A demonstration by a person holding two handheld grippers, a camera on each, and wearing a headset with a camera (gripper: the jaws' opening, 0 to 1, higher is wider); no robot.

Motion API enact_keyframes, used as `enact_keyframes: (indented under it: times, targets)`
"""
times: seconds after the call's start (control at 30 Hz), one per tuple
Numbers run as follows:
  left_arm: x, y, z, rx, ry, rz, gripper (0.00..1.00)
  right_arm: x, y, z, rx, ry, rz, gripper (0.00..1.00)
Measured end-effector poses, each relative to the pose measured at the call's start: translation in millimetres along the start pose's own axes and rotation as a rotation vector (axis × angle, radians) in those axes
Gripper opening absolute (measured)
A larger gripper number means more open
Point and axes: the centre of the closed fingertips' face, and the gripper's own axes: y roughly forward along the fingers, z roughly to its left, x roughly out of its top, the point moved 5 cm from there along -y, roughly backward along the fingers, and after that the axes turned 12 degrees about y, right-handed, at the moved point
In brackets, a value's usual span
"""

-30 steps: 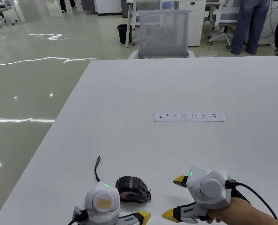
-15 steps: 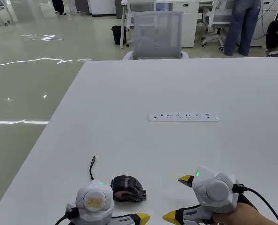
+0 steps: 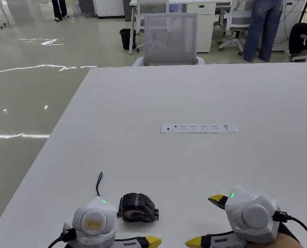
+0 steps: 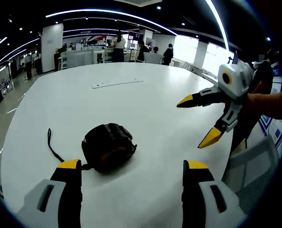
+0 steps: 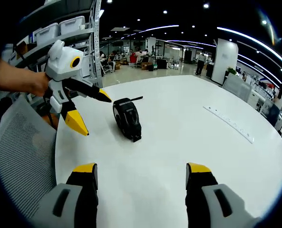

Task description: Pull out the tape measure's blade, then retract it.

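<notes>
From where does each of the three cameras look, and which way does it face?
Left gripper view: rides the left gripper, faces the tape measure; right gripper and its hand show.
Right gripper view: rides the right gripper, faces the tape measure; left gripper and its hand show.
Head view: on the person's head, looks forward and down at both grippers.
Shared: all three see the tape measure.
</notes>
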Motion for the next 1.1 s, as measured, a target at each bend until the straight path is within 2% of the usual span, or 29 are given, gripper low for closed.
enact_keyframes:
  times: [0.47,0.77,0.9,1.1]
  targets:
    - [2.2,-18.9,2.4,-0.018,0.059,-0.015,0.94,-7.0,-33.0,-7.2,-0.076,0.063,-0.045,0.87]
    - [2.1,-30.7,6.0,-0.013,0.065,-0.026,0.98,-14.2,-52.4,-9.0,-0.103,0.091,-0.055,0.91]
    - [-0.7,-37.5,8.5,-0.008,0.082,-0.018,0.98,-18.5,-62.1,-11.6,-0.128,0.109,-0.056,0.91]
    - [-1.5,-49.3,9.8,-0.001,0.086,-0.031,0.99,-21.3,-75.1,-9.9,-0.139,0.103,-0.058,0.92]
